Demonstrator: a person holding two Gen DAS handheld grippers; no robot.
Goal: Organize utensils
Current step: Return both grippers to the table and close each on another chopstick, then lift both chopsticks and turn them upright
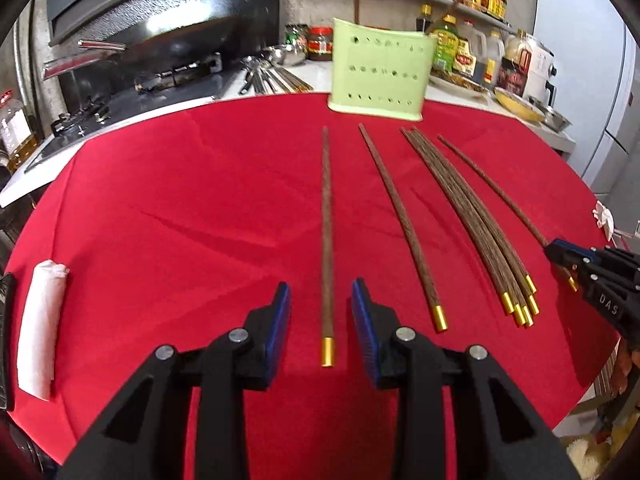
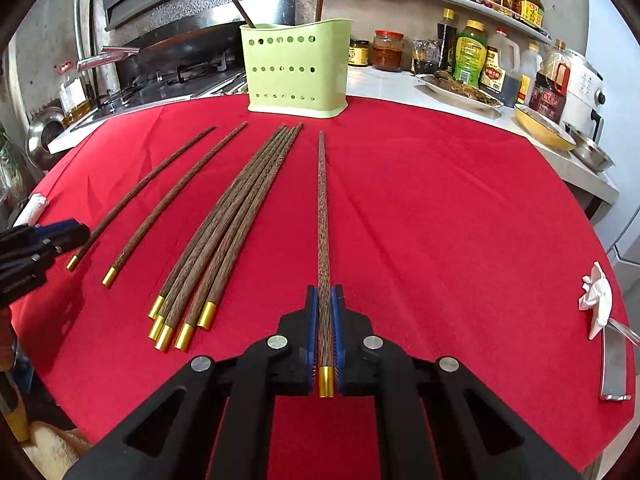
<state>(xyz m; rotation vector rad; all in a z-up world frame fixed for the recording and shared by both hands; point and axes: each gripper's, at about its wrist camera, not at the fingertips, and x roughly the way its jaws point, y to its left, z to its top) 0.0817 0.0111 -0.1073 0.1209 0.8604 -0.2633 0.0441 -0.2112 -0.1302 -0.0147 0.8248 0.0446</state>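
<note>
Dark wooden chopsticks with gold caps lie on a red cloth [image 1: 180, 200]. In the left wrist view my left gripper [image 1: 321, 304] is open, its blue pads on either side of a single chopstick [image 1: 326, 220] without touching it. Right of it lie another single chopstick [image 1: 396, 216] and a bundle of several [image 1: 468, 216]. My right gripper [image 2: 325, 300] is shut on one chopstick [image 2: 322, 208] near its gold end; it also shows at the right edge of the left wrist view [image 1: 560, 254]. A green perforated holder [image 2: 298, 68] stands at the cloth's far edge with two chopsticks in it.
A rolled white towel [image 1: 42, 332] lies at the cloth's left edge. A crumpled tissue and a metal utensil [image 2: 614, 364] lie at the right edge. Sauce bottles [image 2: 472, 56], bowls [image 2: 544, 128] and a stove [image 1: 160, 80] stand on the counter behind.
</note>
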